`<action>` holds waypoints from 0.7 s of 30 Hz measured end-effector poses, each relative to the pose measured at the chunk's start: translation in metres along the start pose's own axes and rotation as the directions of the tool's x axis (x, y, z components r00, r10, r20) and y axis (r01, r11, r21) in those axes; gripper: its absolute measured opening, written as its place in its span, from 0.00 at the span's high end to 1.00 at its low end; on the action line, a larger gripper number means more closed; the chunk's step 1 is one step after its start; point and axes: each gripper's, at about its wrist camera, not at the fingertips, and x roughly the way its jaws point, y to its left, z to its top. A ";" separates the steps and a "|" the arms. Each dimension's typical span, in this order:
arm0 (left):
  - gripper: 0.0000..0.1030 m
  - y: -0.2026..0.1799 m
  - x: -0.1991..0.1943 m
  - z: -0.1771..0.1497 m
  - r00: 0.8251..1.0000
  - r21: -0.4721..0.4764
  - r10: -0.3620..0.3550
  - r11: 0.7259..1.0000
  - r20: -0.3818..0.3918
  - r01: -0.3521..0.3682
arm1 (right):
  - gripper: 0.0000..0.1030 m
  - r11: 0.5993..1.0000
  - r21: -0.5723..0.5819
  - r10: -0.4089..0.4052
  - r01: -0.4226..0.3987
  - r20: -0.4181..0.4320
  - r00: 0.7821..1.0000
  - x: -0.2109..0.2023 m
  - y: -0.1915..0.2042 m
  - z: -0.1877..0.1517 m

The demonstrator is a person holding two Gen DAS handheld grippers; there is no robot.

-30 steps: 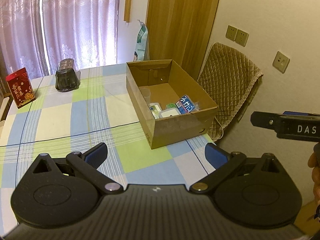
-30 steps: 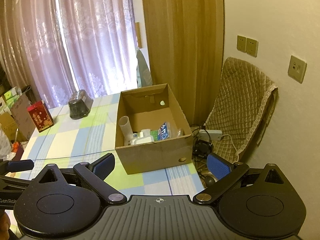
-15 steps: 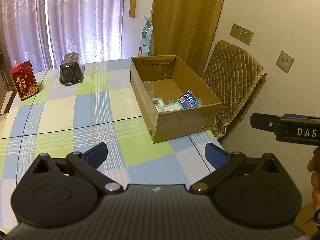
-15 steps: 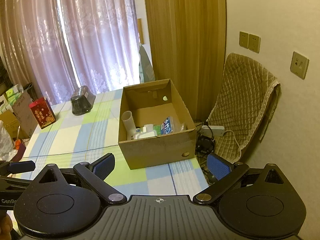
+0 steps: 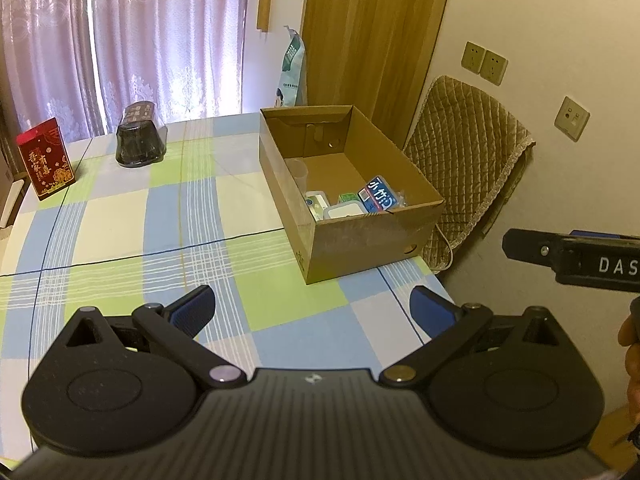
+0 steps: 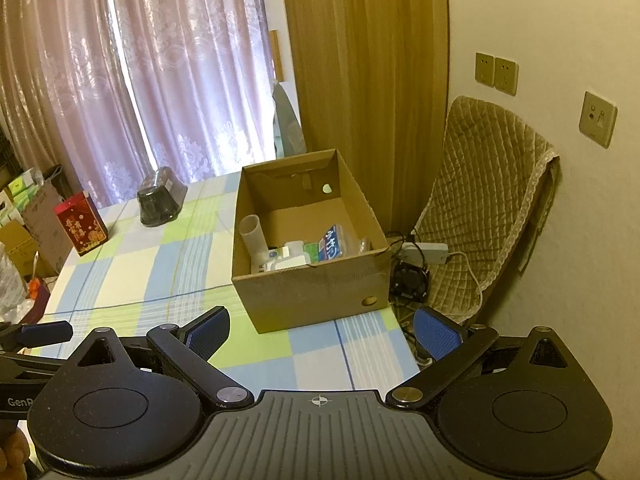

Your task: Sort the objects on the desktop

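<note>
Well beyond both grippers' spread fingers (image 5: pixel 196 308), the cardboard box (image 5: pixel 360 240).

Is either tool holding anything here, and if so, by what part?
Nothing is held. The left tool and the right tool are both open, with only the checked tablecloth showing between their fingers.

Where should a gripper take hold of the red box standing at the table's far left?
Probably from above, gripping the red box near its top, jaws across its thin depth. It stands upright, slim and tall, with bare tablecloth around it.
</note>
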 end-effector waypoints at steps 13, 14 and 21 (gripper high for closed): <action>0.01 0.000 0.005 0.002 1.000 0.002 0.004 1.000 -0.006 -0.004 | 0.02 1.000 -0.002 0.002 -0.002 0.000 1.000 0.001 0.001 0.001; 0.01 0.000 0.005 0.002 1.000 0.002 0.004 1.000 -0.006 -0.004 | 0.02 1.000 -0.002 0.003 -0.003 0.001 1.000 0.001 0.001 0.001; 0.01 -0.001 0.007 0.003 1.000 0.005 0.006 1.000 -0.011 -0.006 | 0.02 1.000 0.001 0.002 -0.002 0.001 1.000 0.003 0.000 0.002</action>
